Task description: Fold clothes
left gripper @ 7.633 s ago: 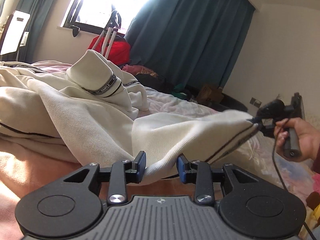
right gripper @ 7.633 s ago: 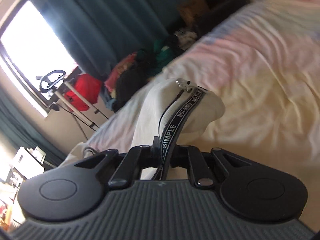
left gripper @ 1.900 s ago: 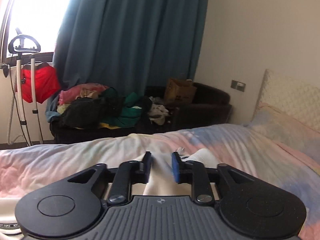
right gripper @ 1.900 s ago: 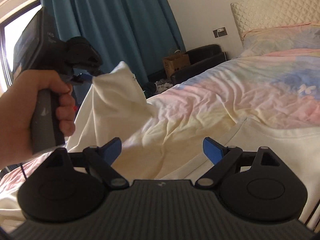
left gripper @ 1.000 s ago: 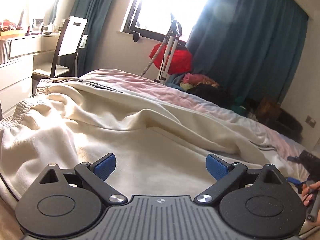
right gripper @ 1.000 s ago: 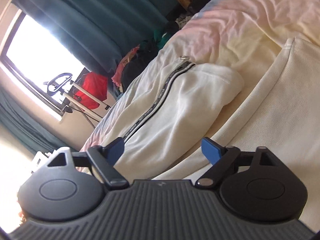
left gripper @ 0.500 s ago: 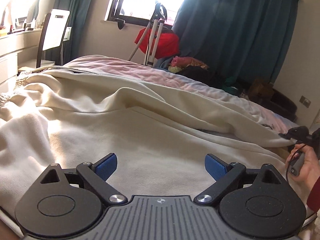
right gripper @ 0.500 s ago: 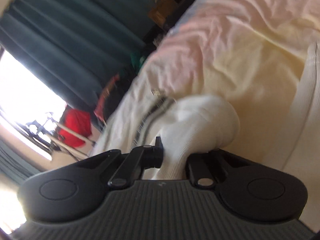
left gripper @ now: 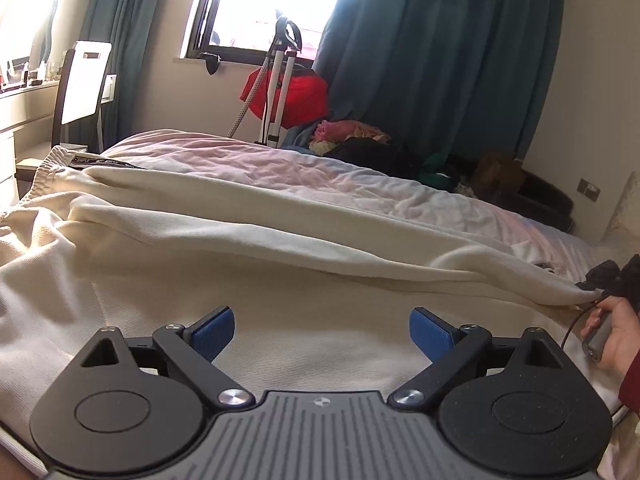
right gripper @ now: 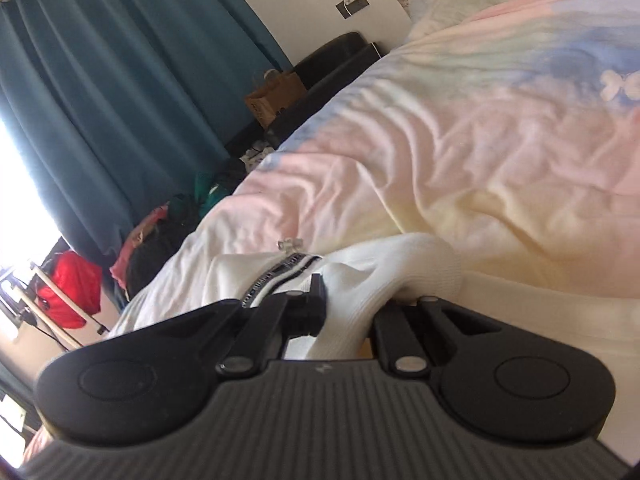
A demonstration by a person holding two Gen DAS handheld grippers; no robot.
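Left wrist view: the left gripper (left gripper: 321,330) hangs with its blue pads spread wide just above the cream jacket (left gripper: 280,248) lying across the bed (left gripper: 360,184), as half a second ago. At the jacket's far right end the right gripper (right gripper: 346,312), wide apart a second ago over the cloth, is now clamped on the folded cuff beside the black lettered stripe (right gripper: 276,276). The person's hand (left gripper: 616,336) grips its handle there.
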